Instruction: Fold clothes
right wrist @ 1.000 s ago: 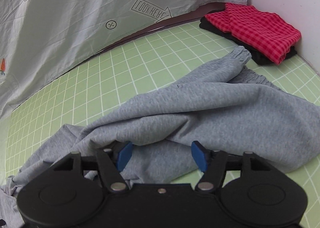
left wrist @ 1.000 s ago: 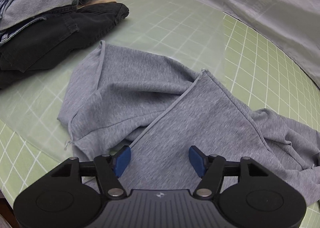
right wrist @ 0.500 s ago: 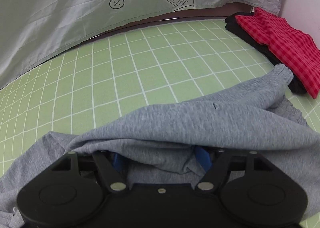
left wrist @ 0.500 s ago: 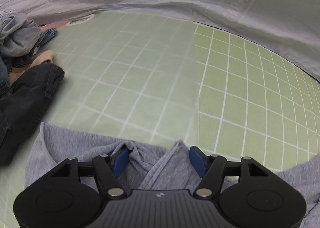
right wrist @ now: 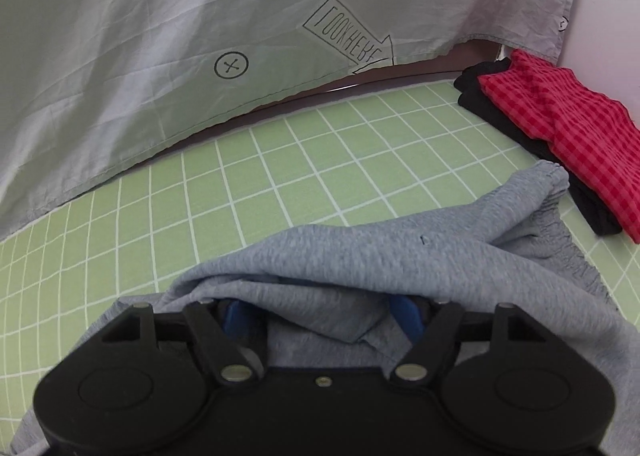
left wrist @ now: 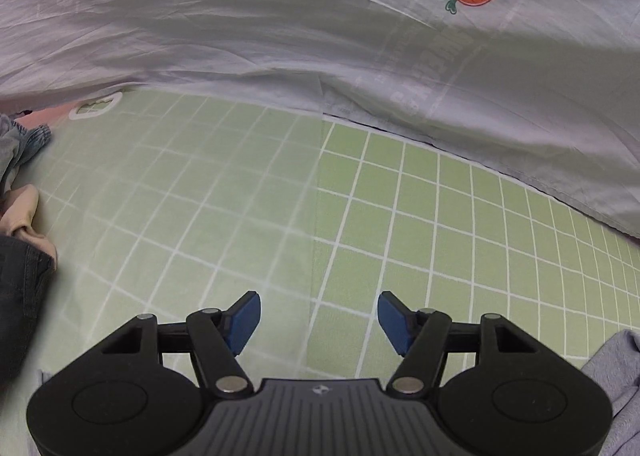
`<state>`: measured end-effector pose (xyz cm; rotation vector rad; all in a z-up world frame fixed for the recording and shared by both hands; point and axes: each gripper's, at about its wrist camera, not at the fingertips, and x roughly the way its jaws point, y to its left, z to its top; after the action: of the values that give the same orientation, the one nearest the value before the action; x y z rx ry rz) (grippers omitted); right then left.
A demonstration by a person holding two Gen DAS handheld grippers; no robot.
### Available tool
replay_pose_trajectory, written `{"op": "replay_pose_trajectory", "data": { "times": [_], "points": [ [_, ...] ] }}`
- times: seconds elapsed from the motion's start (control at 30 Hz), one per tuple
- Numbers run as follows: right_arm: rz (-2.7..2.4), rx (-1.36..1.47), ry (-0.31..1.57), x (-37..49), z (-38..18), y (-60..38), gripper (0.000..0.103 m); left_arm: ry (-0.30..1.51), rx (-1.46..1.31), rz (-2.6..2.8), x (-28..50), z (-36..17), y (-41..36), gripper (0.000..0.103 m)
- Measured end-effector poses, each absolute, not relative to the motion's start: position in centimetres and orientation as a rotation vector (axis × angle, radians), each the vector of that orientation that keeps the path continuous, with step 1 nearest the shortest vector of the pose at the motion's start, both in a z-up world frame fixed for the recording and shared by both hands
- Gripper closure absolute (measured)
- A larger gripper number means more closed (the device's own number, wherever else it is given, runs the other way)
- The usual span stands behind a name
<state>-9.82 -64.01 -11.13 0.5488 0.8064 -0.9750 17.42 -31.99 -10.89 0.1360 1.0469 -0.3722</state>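
- Green grid mat (left wrist: 248, 192), bare ahead to the white sheet (left wrist: 280, 24).
- Grey sweatpants (right wrist: 400, 252) lie rumpled, draped over the right gripper (right wrist: 320, 316), jaws spread.
- Left gripper (left wrist: 319, 321) gapes, empty.

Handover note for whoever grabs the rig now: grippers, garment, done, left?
Left gripper: open, empty, over bare green grid mat.
Right gripper: fingers apart, pushed under a fold of the grey sweatpants; no clamp visible.
Sweatpants lie rumpled, cuff near the folded red checked garment stacked on a black one.
Done: nothing on the sweatpants.
Left: flatten, fold, stack.
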Motion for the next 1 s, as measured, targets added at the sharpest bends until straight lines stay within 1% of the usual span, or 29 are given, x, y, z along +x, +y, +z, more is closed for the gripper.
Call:
{"op": "replay_pose_trajectory", "data": {
  "times": [0.07,0.17,0.27,0.3,0.37,0.4,0.43,0.47,0.5,0.6,0.8,0.93,1.0],
  "points": [
    [-0.988,0.586,0.753,-11.1,-10.1,-62.8,0.029,1.088,0.122,-0.352,16.0,-11.1,-30.7,0.037],
    [-0.927,0.641,0.691,-11.7,-9.3,-61.5,0.025,1.148,0.117,-0.323,13.8,-11.5,-29.2,0.037],
    [-0.809,0.643,0.716,-10.3,-10.1,-60.0,0.024,1.199,0.148,-0.308,11.2,-12.0,-28.7,0.037],
    [-0.783,0.644,0.729,-9.8,-10.6,-59.6,0.025,1.204,0.156,-0.314,10.4,-12.1,-28.6,0.038],
    [-0.760,0.629,0.769,-9.1,-11.6,-58.8,0.046,1.202,0.168,-0.320,8.8,-12.2,-28.4,0.048],
    [-0.755,0.614,0.791,-8.9,-12.1,-58.4,0.067,1.198,0.159,-0.323,8.4,-12.0,-28.2,0.061],
    [-0.753,0.596,0.811,-8.8,-12.6,-58.1,0.083,1.194,0.149,-0.326,8.0,-11.9,-28.0,0.071],
    [-0.751,0.586,0.819,-9.1,-12.8,-57.9,0.089,1.190,0.140,-0.329,7.5,-11.7,-27.8,0.076],
    [-0.750,0.586,0.816,-9.8,-12.8,-57.7,0.098,1.186,0.130,-0.332,7.1,-11.5,-27.6,0.093],
    [-0.747,0.581,0.784,-12.4,-11.8,-57.1,0.099,1.171,0.101,-0.340,5.8,-10.8,-26.9,0.096],
    [-0.773,0.534,0.715,-19.5,-7.7,-54.2,0.100,1.090,0.025,-0.351,2.6,-6.3,-24.0,0.096],
    [-0.778,0.524,0.719,-23.9,-6.5,-50.7,0.100,1.015,0.082,-0.362,-0.9,-4.6,-21.5,0.096],
    [-0.774,0.530,0.752,-25.3,-6.9,-48.8,0.100,0.997,0.118,-0.356,-2.5,-4.5,-20.3,0.096]
  ]
}}
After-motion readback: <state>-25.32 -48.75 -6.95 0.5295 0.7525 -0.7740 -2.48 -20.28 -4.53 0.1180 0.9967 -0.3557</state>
